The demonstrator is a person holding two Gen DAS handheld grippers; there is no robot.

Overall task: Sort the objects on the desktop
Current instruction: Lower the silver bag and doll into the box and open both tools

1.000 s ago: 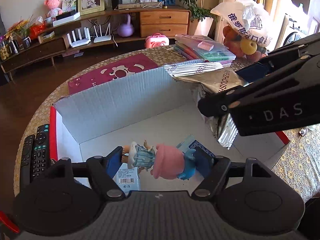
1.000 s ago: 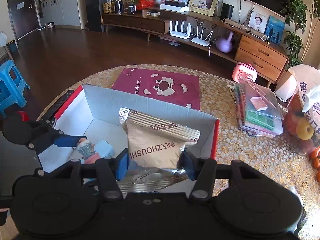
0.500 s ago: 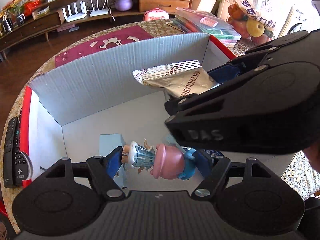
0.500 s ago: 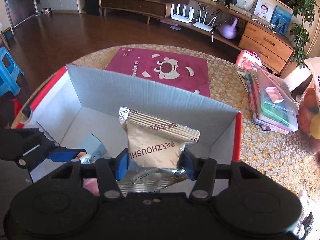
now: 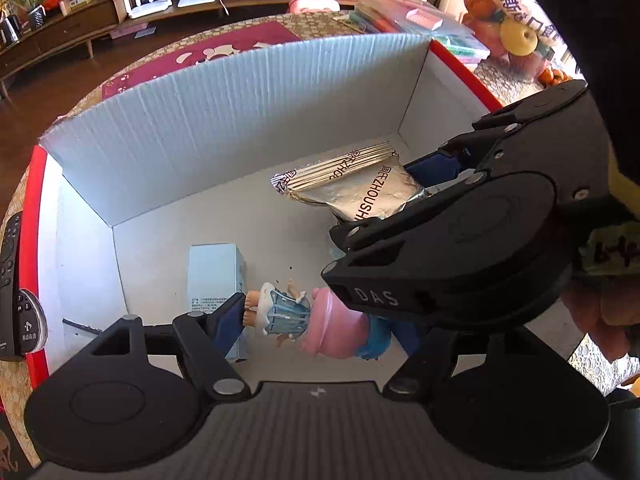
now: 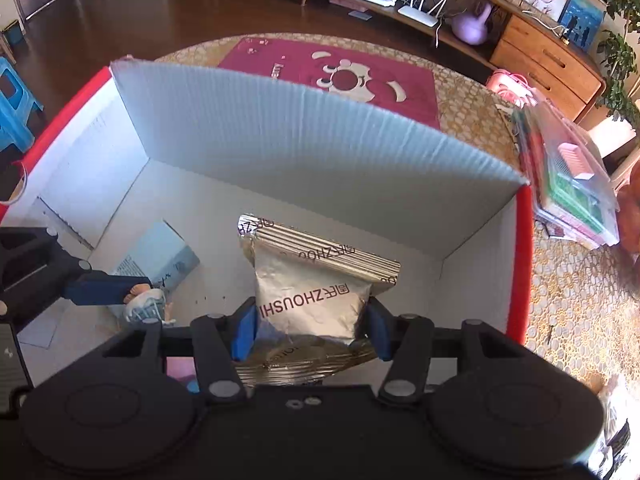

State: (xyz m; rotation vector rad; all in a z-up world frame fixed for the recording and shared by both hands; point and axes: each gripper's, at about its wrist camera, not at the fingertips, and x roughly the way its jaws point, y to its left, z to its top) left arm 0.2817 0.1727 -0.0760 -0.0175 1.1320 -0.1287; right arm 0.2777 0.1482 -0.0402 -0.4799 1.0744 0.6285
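The bench, covered with a patterned lace cloth, carries a large open box with white corrugated walls and red edges, evidently set there as the collecting place for the sorting; both grippers are held inside its walls, so the load is judged to be on the point of being set down rather than dropped from above. The right gripper is held low over the right half of the box floor; its blue fingers are closed on the sides of a silver snack packet, gripped near its lower end so that the sealed top points toward the far wall. The left gripper is held over the near left part; its fingers pinch a small doll lengthwise, feet against one finger, the pink head toward the other, so the figure lies horizontal above the floor. A pale blue carton already lies flat on the box floor just beside the doll; a remote control is left outside the box on the left, apparently not yet sorted.
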